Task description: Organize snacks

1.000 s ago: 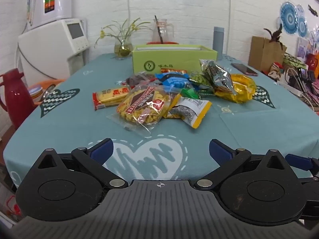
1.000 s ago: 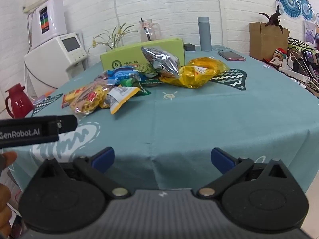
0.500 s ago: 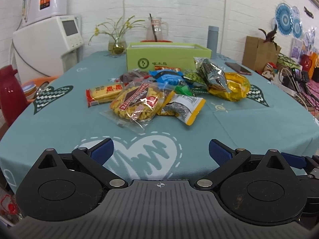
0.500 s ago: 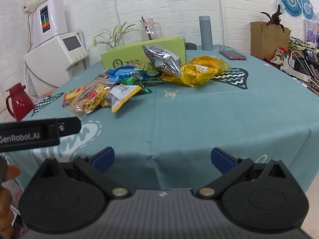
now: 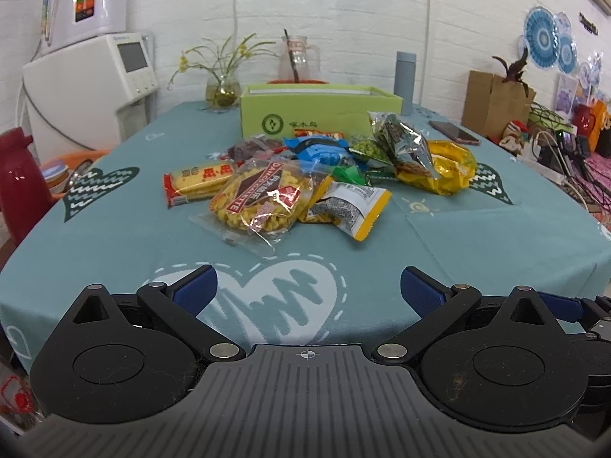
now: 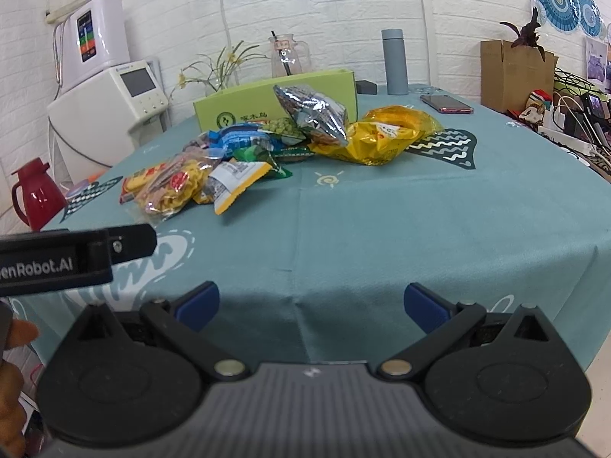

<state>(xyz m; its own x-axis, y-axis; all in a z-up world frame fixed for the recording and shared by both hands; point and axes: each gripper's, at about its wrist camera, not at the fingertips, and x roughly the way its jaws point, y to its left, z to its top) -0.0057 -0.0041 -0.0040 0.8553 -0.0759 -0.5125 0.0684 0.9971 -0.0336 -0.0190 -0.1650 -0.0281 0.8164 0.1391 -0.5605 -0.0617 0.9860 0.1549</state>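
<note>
A heap of snack packets lies mid-table in front of an open green box (image 5: 320,112) (image 6: 275,105). Nearest is a clear bag of yellow snacks (image 5: 263,198) (image 6: 172,187), flanked by a red and yellow biscuit pack (image 5: 198,183) and a yellow-edged white packet (image 5: 351,210) (image 6: 235,183). Behind lie a blue packet (image 5: 320,150), a silver bag (image 5: 404,145) (image 6: 311,112) and a big yellow bag (image 5: 446,168) (image 6: 385,135). My left gripper (image 5: 307,292) hangs open over the table's near edge, well short of the heap. My right gripper (image 6: 311,303) is open too, empty, further right.
The teal tablecloth (image 5: 114,236) covers the table. A flower vase (image 5: 221,89), a glass jug (image 5: 296,63), a grey flask (image 6: 395,63) and a phone (image 6: 445,104) stand at the back. A red kettle (image 6: 34,194) and white appliance (image 5: 91,87) are left; cables and clutter crowd the right.
Both views have crept slightly closer to the table and the heap; the left view has levelled out. Both grippers stay open and nothing on the table has moved.
</note>
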